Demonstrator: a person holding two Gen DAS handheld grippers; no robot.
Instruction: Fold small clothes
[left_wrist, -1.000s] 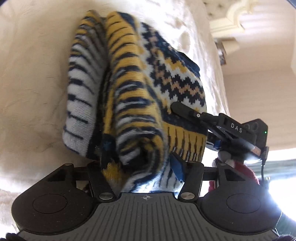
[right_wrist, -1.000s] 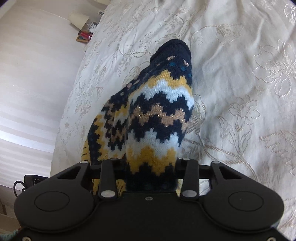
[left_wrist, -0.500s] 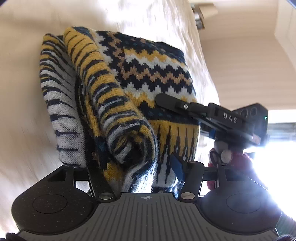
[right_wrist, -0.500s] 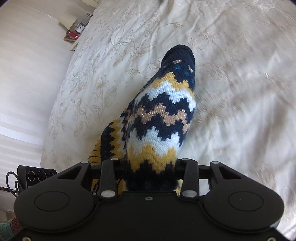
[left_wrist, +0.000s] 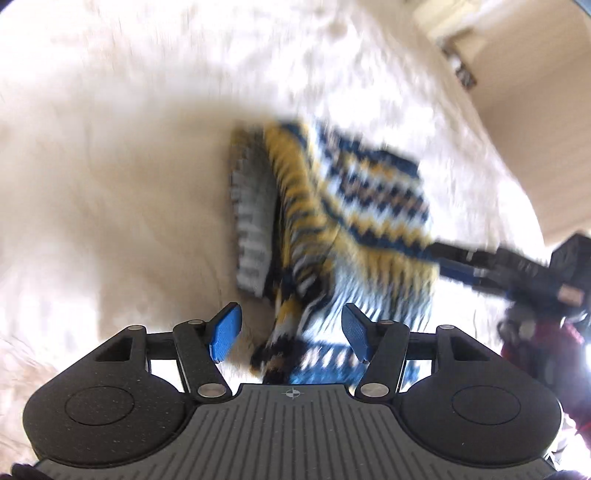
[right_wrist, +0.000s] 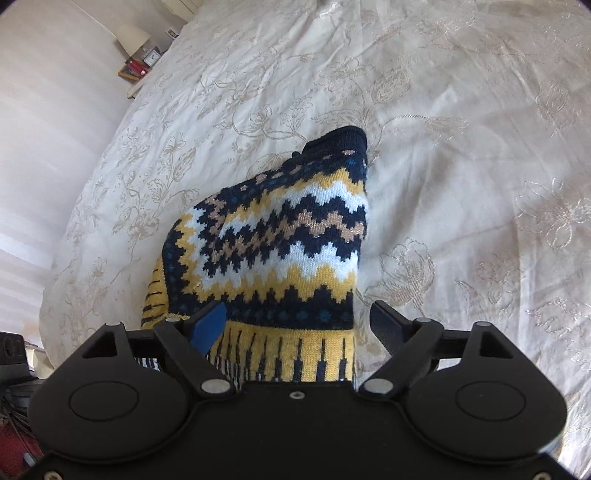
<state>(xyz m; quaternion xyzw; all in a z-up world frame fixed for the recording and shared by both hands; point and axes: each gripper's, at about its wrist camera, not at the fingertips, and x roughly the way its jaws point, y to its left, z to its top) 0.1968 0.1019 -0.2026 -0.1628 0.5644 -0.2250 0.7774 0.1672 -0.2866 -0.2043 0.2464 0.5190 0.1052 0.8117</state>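
Note:
A small knitted sweater (right_wrist: 280, 240) with navy, yellow and white zigzags lies folded on the bed. Its yellow striped hem sits between the fingers of my right gripper (right_wrist: 295, 321), whose jaws are opening; the right finger stands clear of the cloth. The left wrist view is blurred. There the sweater (left_wrist: 332, 206) lies ahead, with a loose corner reaching between the blue pads of my left gripper (left_wrist: 290, 332). Bedspread shows beside the left pad, so nothing is pinched. The right gripper (left_wrist: 437, 258) shows at the sweater's right edge.
A cream bedspread (right_wrist: 461, 147) with embroidered flowers covers the bed all around. A bedside table (right_wrist: 140, 62) with a lamp, a clock and books stands by the wall at the far left. A red sleeve (left_wrist: 535, 343) shows behind the right gripper.
The right jaws have spread wide and let go of the hem. The thick fold has slipped out of the left fingers. Both grippers have drawn back, and the sweater now lies flatter.

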